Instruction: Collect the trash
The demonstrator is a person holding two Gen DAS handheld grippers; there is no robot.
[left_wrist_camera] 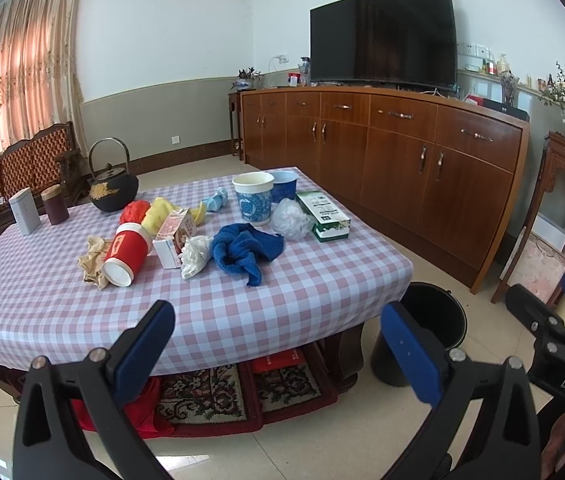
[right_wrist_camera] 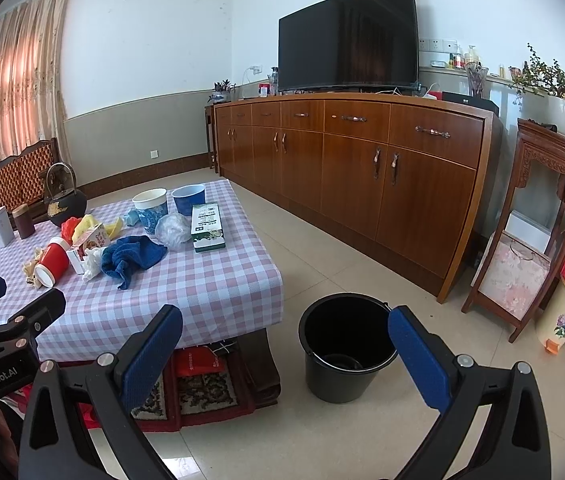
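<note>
A low table with a pink checked cloth (left_wrist_camera: 82,300) (right_wrist_camera: 210,280) carries trash: a tipped red cup (left_wrist_camera: 126,254) (right_wrist_camera: 53,264), crumpled brown paper (left_wrist_camera: 92,260), a small carton (left_wrist_camera: 174,240), white crumpled paper (left_wrist_camera: 196,256), a clear plastic wad (left_wrist_camera: 292,218) (right_wrist_camera: 172,229), a green-white box (left_wrist_camera: 322,216) (right_wrist_camera: 207,222) and paper cups (left_wrist_camera: 253,198). A black bucket (right_wrist_camera: 344,354) (left_wrist_camera: 438,316) stands on the floor right of the table. My left gripper (left_wrist_camera: 278,340) is open and empty before the table's near edge. My right gripper (right_wrist_camera: 284,348) is open and empty, near the bucket.
A blue cloth (left_wrist_camera: 244,250), black teapot (left_wrist_camera: 112,188), two tins (left_wrist_camera: 38,208) and red and yellow wads (left_wrist_camera: 150,212) also lie on the table. A long wooden sideboard (right_wrist_camera: 362,172) with a TV stands behind. A carved wooden stand (right_wrist_camera: 530,232) is at the right.
</note>
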